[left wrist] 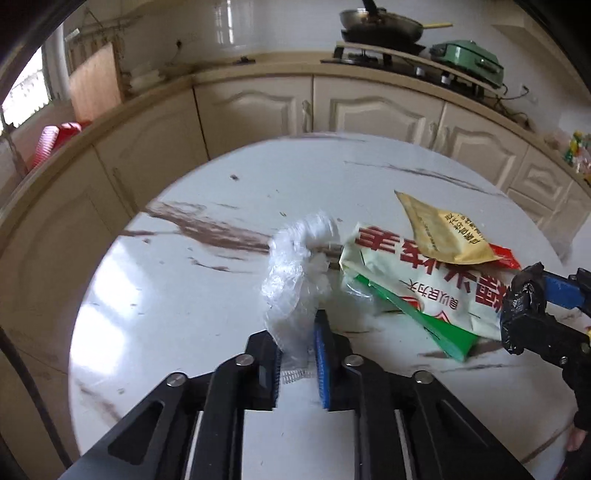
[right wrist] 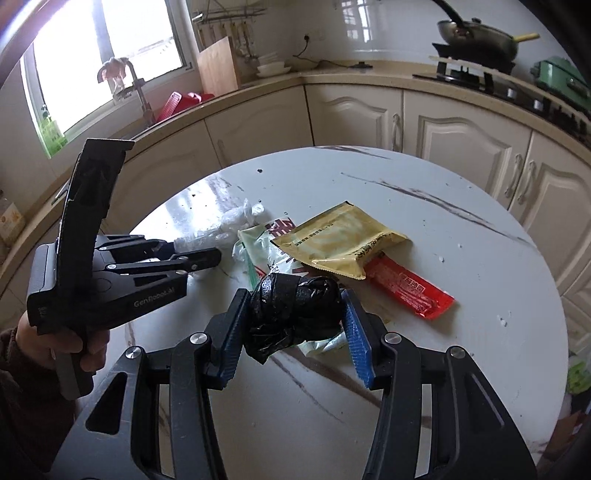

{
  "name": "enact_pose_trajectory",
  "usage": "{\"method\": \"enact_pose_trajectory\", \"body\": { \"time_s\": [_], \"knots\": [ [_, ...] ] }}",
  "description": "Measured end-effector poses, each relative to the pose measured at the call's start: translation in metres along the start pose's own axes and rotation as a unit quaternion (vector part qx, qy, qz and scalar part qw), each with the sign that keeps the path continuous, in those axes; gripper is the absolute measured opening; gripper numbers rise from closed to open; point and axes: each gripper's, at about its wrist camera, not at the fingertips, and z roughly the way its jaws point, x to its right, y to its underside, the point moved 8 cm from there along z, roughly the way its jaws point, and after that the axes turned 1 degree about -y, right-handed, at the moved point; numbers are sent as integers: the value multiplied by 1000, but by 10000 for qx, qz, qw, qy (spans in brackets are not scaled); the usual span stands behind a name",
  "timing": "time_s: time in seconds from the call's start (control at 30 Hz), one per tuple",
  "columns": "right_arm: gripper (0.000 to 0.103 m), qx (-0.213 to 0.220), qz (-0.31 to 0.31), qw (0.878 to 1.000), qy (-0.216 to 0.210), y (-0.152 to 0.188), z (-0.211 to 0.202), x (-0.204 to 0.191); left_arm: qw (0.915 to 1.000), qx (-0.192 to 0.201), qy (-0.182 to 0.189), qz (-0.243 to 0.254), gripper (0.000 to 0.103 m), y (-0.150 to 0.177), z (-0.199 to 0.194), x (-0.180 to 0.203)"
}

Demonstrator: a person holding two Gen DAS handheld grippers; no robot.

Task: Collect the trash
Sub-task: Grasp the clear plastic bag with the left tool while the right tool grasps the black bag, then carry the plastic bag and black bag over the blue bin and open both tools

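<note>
Spanning the kitchen, cream cabinets (right wrist: 354, 114) ring the marble table (right wrist: 443, 236).

- A home kitchen.
- Cream cabinet doors (right wrist: 354, 114) with arched panels run under a curved beige counter (right wrist: 258, 88).
- A wok (right wrist: 476, 35) sits on a gas hob (right wrist: 480, 77), a green electric cooker (left wrist: 469, 59) beside it.
- A wooden cutting board (right wrist: 218, 68) and stacked dishes (right wrist: 273, 66) stand near the window (right wrist: 107, 55).
</note>
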Motion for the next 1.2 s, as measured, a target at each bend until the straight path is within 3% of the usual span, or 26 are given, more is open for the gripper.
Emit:
{"method": "enact_pose_trajectory", "body": {
  "time_s": [0.33,0.67,0.93,1.2],
  "knots": [
    [47,381,52,9991,-156,6,-60,-15,9963,852,26,132,8,-3,-83,22],
    [47,1022,95,9947,-85,25,-160,-16,9867,1549,290,393,8,18,-159,101],
    [47,1554,422,9864,322,60,-251,32,9773,1846,765,707,8,44,-199,190],
    [48,1703,1074,9762,802,117,-308,112,9714,1662,1252,1144,8,51,-188,285]
  ]
}}
